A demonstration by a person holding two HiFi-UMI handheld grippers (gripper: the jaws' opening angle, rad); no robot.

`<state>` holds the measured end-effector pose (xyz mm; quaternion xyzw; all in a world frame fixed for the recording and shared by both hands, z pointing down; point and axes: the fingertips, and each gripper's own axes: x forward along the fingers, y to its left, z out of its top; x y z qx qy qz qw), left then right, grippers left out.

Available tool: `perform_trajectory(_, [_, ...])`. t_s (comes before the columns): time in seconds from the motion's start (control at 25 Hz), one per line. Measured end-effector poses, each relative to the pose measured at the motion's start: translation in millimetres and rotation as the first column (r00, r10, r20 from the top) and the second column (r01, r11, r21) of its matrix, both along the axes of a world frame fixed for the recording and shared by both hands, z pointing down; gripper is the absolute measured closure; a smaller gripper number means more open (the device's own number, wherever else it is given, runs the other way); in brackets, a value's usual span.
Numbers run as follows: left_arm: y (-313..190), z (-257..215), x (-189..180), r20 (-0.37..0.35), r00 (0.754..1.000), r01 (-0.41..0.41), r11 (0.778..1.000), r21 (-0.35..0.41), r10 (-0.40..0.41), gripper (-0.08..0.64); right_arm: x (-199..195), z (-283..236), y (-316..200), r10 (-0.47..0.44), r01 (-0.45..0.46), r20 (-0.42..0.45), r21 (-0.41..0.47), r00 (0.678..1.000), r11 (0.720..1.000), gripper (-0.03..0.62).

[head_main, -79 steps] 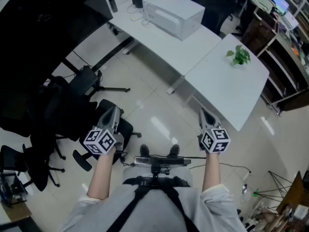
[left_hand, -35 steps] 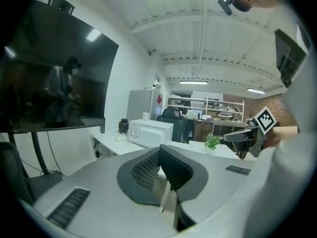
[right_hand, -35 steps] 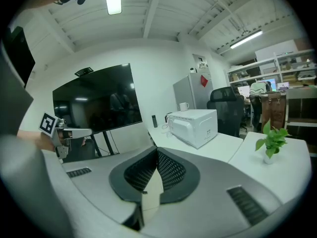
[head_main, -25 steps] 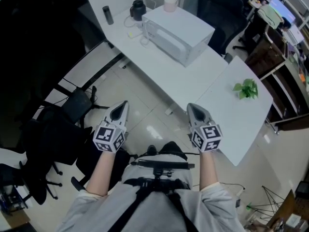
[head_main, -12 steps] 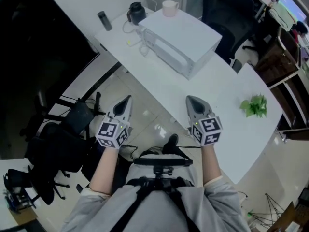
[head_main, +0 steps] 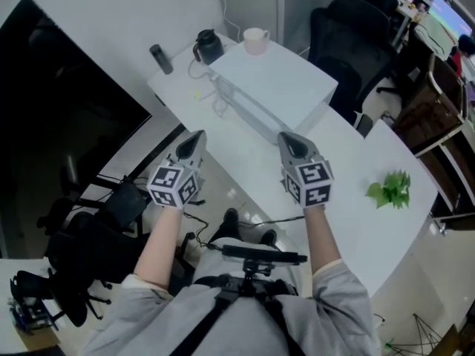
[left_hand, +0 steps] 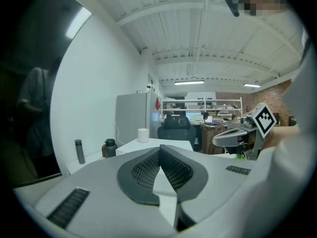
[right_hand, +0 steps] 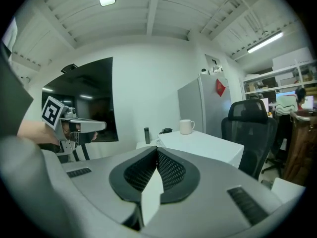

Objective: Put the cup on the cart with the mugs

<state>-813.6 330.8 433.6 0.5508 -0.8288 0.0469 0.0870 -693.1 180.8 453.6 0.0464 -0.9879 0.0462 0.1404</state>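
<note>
Left gripper (head_main: 191,145); right gripper (head_main: 291,146); both closed, empty

Surface 1: long white rectangular table (head_main: 239,145). Directly on it:
- white box-shaped appliance (head_main: 276,89), near the middle;
- dark squat jug (head_main: 209,47), just beside the appliance's far left corner;
- slim dark cylindrical bottle (head_main: 160,58), upright, left of the jug;
- thin white cable (head_main: 199,70), looping beside the jug;
- small yellow item (head_main: 197,93), too small to identify.

The appliance's flat top carries a pale ceramic cup with a handle (head_main: 254,40) at its far corner.

Surface 2: second white table (head_main: 386,232), just beside the first at its right end. It carries a small green leafy plant (head_main: 391,189).

Surface 3: glossy pale tiled floor (head_main: 217,190). Black office chairs (head_main: 83,267) stand on it at lower left.
</note>
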Motion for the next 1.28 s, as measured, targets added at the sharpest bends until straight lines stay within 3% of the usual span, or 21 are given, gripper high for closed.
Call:
perform_trajectory(0.28, [-73,-21,-81,0.040,0.997,-0.073,0.997,0.027,0.072,0.560,-61,-15,-40,0.067,-0.066,-0.025,0.056,0.997,0.996,0.606])
perform_trajectory(0.44, [-117,-24,-124,0.038,0.989,-0.142,0.989,0.040,0.141,0.560,-101,-15,-68,0.126,-0.124,-0.039,0.045,0.991,0.991,0.606])
perform_trajectory(0.68, [-179,-7,-186,-0.014,0.977,-0.214,0.977,0.007,0.215,0.549,-161,-5,-98,0.170,-0.162,-0.098,0.089,0.981,0.983,0.606])
perform_trajectory(0.96, [-249,19,-223,-0.060,0.949,-0.315,0.946,-0.080,0.311,0.307,-211,3,-127,0.197,-0.188,-0.133,0.077,0.971,0.979,0.606])
perform_trajectory(1.28, [-315,44,-254,-0.097,0.927,-0.373,0.920,-0.122,0.363,0.121,-244,20,-156,0.243,-0.239,-0.168,0.046,0.955,0.970,0.606])
